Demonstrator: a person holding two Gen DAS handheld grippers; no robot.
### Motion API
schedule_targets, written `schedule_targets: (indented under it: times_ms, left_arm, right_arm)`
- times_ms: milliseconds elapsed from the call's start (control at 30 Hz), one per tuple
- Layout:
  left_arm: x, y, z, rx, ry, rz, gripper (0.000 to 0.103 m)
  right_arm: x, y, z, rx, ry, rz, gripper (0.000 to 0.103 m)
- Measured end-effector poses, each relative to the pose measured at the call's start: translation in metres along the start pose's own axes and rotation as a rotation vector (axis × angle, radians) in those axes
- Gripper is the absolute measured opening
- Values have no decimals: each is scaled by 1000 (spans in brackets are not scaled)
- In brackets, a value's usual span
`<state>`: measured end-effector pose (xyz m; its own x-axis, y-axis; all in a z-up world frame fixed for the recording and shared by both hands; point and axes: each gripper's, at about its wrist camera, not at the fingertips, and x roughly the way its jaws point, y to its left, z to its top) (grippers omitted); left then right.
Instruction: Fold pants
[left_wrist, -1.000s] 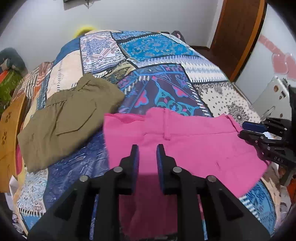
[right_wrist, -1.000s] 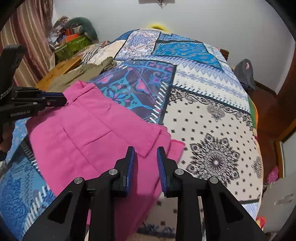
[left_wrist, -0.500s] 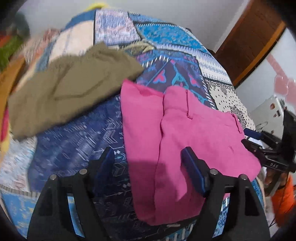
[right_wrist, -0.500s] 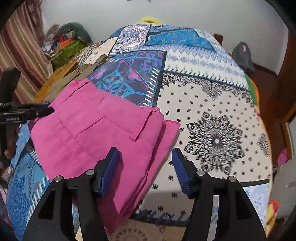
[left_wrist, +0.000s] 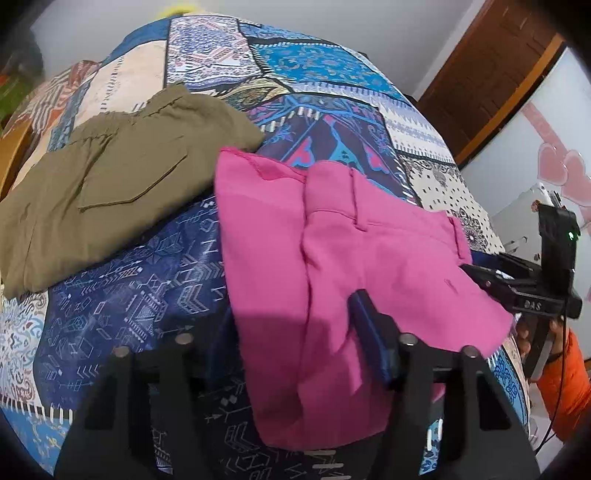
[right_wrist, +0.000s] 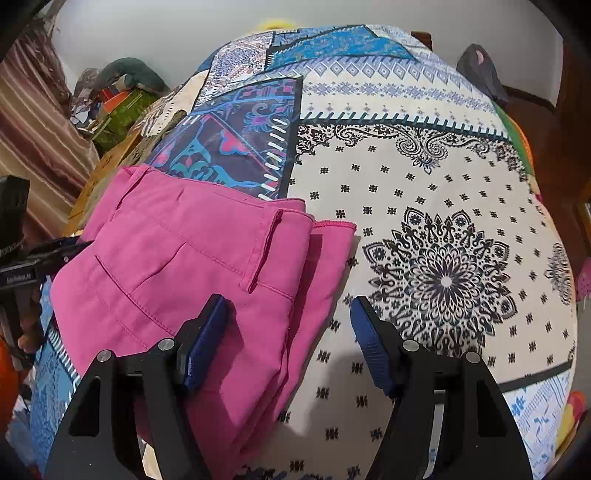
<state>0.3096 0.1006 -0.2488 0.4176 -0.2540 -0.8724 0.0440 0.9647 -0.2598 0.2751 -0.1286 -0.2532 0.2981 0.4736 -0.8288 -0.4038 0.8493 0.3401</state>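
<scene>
Pink pants (left_wrist: 332, 243) lie folded on the patchwork bedspread (left_wrist: 122, 295), near the bed's front edge. They also show in the right wrist view (right_wrist: 192, 258), waistband and belt loop facing up. My left gripper (left_wrist: 291, 332) is open, its jaws straddling the near left part of the folded pants. My right gripper (right_wrist: 288, 339) is open, one finger over the pants' right edge, the other over the bedspread (right_wrist: 424, 192). The right gripper also shows at the pants' far side in the left wrist view (left_wrist: 517, 280).
Olive-green folded pants (left_wrist: 110, 184) lie to the left of the pink ones. A brown door (left_wrist: 491, 74) stands at the back right. Clutter and a striped curtain (right_wrist: 33, 129) sit left of the bed. A dark bag (right_wrist: 480, 70) lies at the bed's far right.
Both grippers went from shut to open, letting go of the pink pants. Both have moved lower and closer to the folded pants, which now lie folded on the bed.
</scene>
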Motion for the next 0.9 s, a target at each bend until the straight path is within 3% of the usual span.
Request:
schedule_targets:
  times_ms: [67,200,433,900]
  left_arm:
    - [1,-2,2,7,4,-19,42]
    - [2,-11,4,42,-1,-20,26]
    - [-9,-27,2,111,-57,53,12]
    - [-73,-24,4,97,-197,83,8]
  right_arm:
    - [1,3,2,-16,4,3,61]
    - [2,12,7,-50,12,32,35]
    - [-6,28,12,-115,-49,-44,14]
    - [-62,74,34,-214,-190,-63,8]
